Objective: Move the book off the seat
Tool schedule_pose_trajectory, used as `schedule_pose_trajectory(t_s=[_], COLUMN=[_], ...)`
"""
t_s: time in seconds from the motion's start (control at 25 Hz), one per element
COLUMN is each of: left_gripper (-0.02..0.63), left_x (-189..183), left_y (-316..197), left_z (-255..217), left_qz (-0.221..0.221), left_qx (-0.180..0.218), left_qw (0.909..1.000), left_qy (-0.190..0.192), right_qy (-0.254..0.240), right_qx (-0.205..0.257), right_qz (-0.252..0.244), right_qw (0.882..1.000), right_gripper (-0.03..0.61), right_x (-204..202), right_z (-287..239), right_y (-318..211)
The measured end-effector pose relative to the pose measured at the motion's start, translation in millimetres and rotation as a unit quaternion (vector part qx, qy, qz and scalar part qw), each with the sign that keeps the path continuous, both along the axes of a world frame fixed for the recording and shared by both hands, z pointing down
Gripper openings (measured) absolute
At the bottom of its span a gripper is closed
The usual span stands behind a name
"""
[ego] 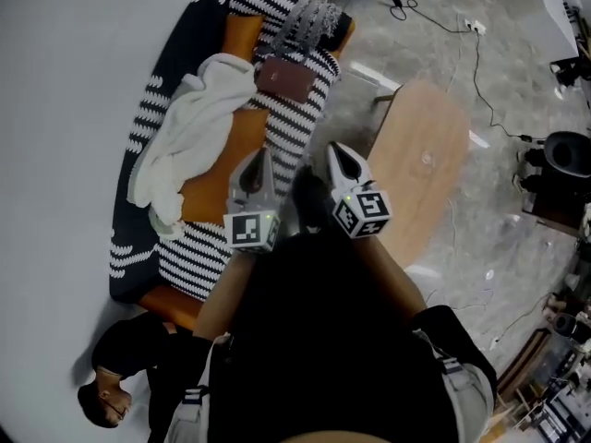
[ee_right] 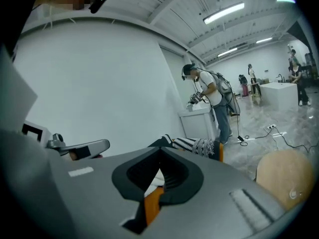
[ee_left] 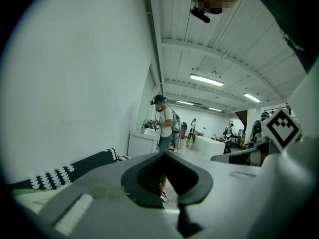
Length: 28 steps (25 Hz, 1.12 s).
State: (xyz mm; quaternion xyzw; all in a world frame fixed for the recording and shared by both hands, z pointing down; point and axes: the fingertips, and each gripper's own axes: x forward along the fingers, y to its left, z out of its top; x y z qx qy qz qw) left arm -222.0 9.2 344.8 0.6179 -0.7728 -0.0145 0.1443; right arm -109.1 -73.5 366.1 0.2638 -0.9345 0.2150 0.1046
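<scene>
Big open hall. White wall across 9 o'clock of the head view, grey marbled floor from 12 round to 4 o'clock. Ribbed white ceiling with strip lights overhead in both gripper views.

Against the wall, long orange sofa, running from 7 o'clock up to 12 o'clock. Mostly covered by a black-and-white striped blanket.

On the floor just beside the sofa, oval light-wood table, at 2 o'clock of the right gripper.

Far off in the gripper views, person in a white shirt with a backpack, standing at a white counter. More people beyond, too small to tell apart.

Over the seat's middle, rumpled white cloth, at 10 o'clock of the left gripper. Grey fringed throw draped at the sofa's far end.

Both grippers side by side over the sofa's front edge, pointing to 12 o'clock. Fingers of each pressed together, tips meeting, nothing between them.

Black cables trailing over the floor at 1 o'clock.

Brown book lying flat on the striped blanket near the seat's far end. At 12 o'clock of the left gripper, well apart from both grippers, just beside the white cloth's upper corner and below the fringed throw.
</scene>
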Motion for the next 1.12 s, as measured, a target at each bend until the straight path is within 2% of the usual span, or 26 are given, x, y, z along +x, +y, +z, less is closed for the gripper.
schedule_pose_trajectory(t_s=[0.24, 0.48, 0.8, 1.12], left_gripper=[0.003, 0.003, 0.003, 0.003], left_x=[-26, -35, -41, -66], left_y=[-87, -145, -193, -201], left_z=[9, 50, 103, 183], left_qz=[-0.003, -0.003, -0.018, -0.035], left_qx=[-0.025, -0.038, -0.06, -0.087], left_qw=[0.9997, 0.9992, 0.998, 0.9955], left_qy=[-0.003, 0.006, 0.003, 0.013], right_qy=[0.015, 0.035, 0.054, 0.063], right_qx=[-0.025, -0.044, -0.077, -0.099], right_qz=[-0.019, -0.031, -0.039, -0.037], right_qw=[0.999, 0.998, 0.995, 0.992], right_gripper=[0.008, 0.009, 0.008, 0.008], right_x=[-29, -44, -52, -76], right_z=[16, 64, 134, 216], right_y=[-77, -129, -178, -193])
